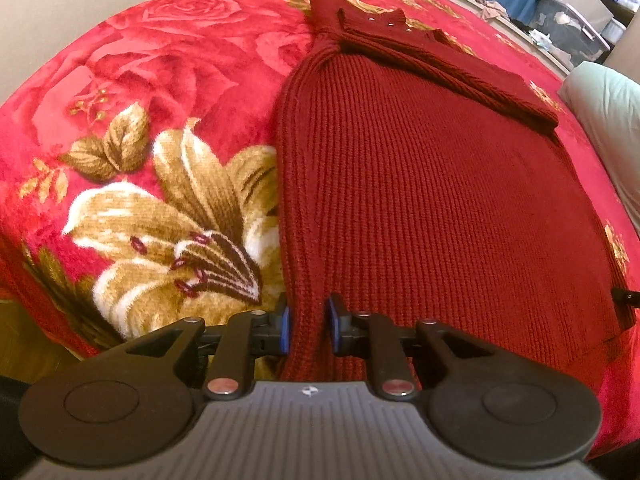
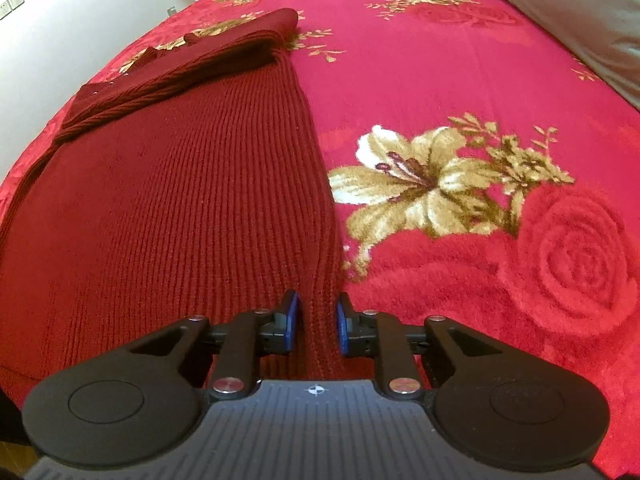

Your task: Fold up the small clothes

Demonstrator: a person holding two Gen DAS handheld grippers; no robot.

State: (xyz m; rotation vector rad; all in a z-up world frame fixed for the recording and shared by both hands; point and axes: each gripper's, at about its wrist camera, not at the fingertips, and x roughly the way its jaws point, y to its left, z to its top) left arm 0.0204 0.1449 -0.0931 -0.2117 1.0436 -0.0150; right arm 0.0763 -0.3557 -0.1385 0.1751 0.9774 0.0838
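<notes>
A dark red ribbed knit sweater (image 1: 420, 184) lies flat on the red floral blanket (image 1: 168, 80), its sleeves folded across the far collar end. My left gripper (image 1: 308, 328) is shut on the sweater's near left hem corner. In the right wrist view the same sweater (image 2: 180, 184) fills the left half, and my right gripper (image 2: 318, 326) is shut on its near right hem corner. Fabric bunches between the blue pads (image 2: 292, 320) of each gripper.
The blanket (image 2: 460, 60) covers a bed. A pale pillow (image 2: 580, 12) lies at the far right and also shows in the left wrist view (image 1: 608, 112). Storage boxes and clutter (image 1: 572, 12) stand beyond the bed. A white wall (image 2: 60, 40) is at left.
</notes>
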